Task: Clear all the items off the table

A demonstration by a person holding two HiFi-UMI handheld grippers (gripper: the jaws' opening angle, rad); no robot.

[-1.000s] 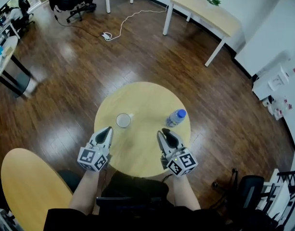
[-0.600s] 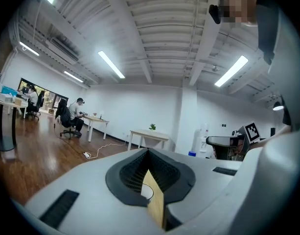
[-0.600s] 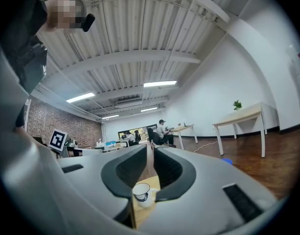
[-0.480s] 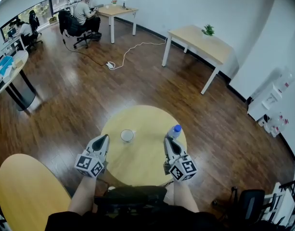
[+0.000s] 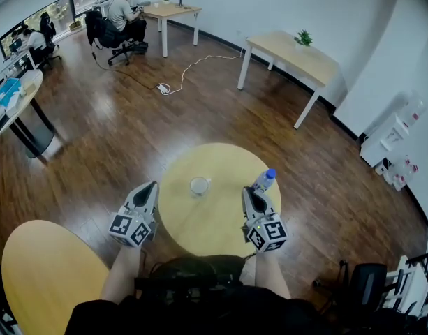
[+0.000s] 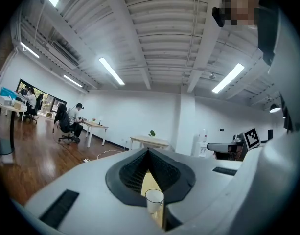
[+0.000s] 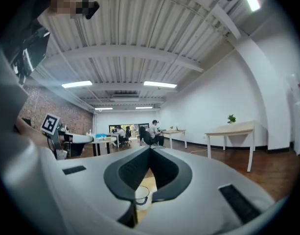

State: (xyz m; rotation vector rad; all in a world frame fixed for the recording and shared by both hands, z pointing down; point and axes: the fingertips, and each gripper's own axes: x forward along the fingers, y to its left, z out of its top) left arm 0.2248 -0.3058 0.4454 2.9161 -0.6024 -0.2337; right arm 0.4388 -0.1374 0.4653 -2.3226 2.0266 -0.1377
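Both empty: left gripper [image 5: 151, 186] shut, right gripper [image 5: 248, 191] just closed up; cup [image 5: 199, 185] and bottle [image 5: 264, 181] sit on the round surface [image 5: 217, 225], wood floor [image 5: 123, 138] around.

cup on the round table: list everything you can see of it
The cup is small, clear, plastic-looking, with a round open rim, no lid and no contents visible. It stands upright near the middle of the round wooden table, left of the bottle and apart from it. Only the table touches it; the left gripper and right gripper are both short of it.
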